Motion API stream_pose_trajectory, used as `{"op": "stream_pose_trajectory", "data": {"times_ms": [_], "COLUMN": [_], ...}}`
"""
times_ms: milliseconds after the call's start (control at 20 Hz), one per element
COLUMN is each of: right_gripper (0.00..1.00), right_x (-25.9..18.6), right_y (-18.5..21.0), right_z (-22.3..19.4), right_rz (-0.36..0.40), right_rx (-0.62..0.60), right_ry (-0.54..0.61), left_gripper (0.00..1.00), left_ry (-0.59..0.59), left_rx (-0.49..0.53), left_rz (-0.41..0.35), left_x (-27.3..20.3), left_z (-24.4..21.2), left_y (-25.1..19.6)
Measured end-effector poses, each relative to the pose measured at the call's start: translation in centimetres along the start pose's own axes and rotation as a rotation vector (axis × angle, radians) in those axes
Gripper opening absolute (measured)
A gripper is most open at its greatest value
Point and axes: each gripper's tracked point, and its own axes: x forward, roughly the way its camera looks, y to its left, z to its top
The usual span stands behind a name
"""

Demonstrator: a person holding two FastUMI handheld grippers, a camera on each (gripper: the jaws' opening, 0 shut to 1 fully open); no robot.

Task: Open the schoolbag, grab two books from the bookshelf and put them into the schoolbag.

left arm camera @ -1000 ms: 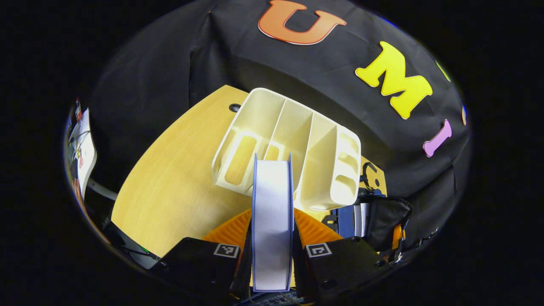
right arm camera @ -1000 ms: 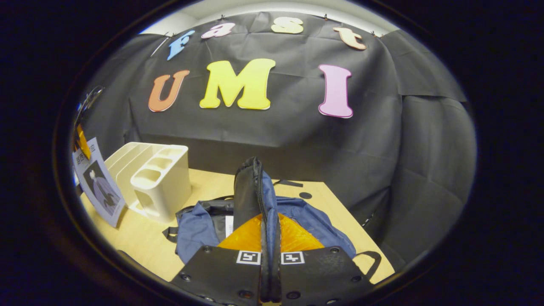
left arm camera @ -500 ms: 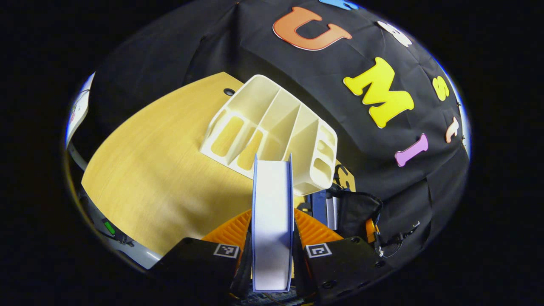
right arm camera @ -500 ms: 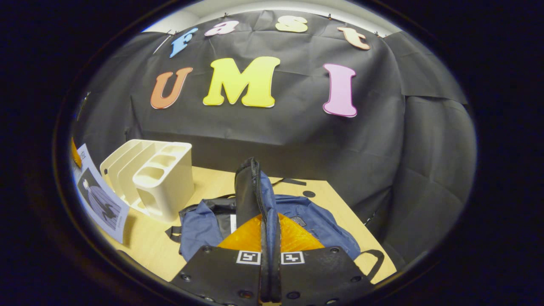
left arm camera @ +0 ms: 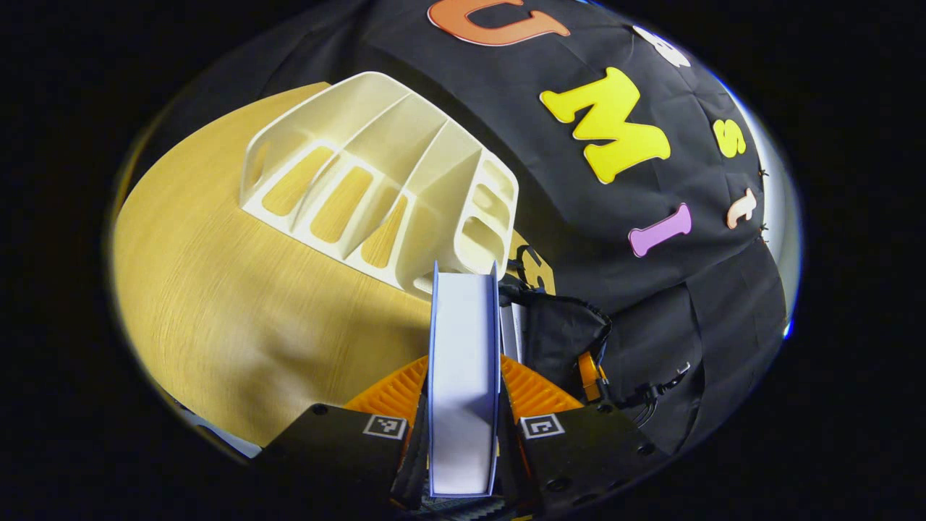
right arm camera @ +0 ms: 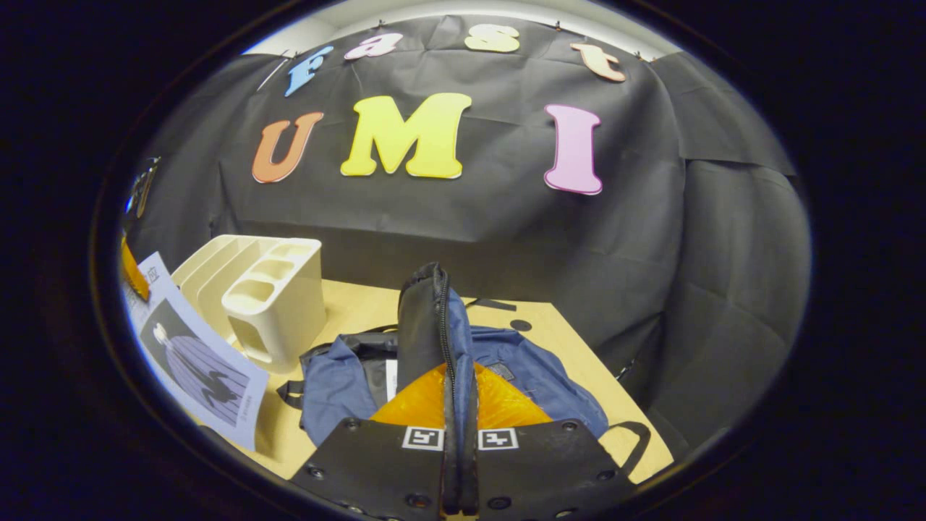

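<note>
Blue-covered, the book stands edge-on between the left gripper fingers, which clamp it above the wooden table, just in front of the cream bookshelf. Beside it the right gripper pinches the schoolbag flap upright, bag lying on the table by the shelf.

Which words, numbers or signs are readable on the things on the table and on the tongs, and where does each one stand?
Book cover: a few characters at its top corner, too small to read.
Square markers on the right tongs: coded patterns, no words.
Page edge of the book in the left tongs: blank.
</note>
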Motion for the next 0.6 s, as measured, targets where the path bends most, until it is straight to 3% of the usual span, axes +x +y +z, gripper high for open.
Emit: {"op": "stream_pose_trajectory", "data": {"times_ms": [300,600], "right_gripper": [0.02,0.02], "right_x": [0.2,0.1], "right_y": [-0.3,-1.5], "right_z": [0.4,2.6], "right_rz": [0.013,0.022], "right_rx": [0.018,0.056], "right_ry": [0.018,0.033], "left_gripper": [0.43,0.43], "left_ry": [0.051,0.055], "left_rx": [-0.031,-0.113], "left_rz": [-0.137,-0.172], "left_x": [4.8,9.2], "left_z": [-0.9,0.7], "left_y": [-5.1,-7.8]}}
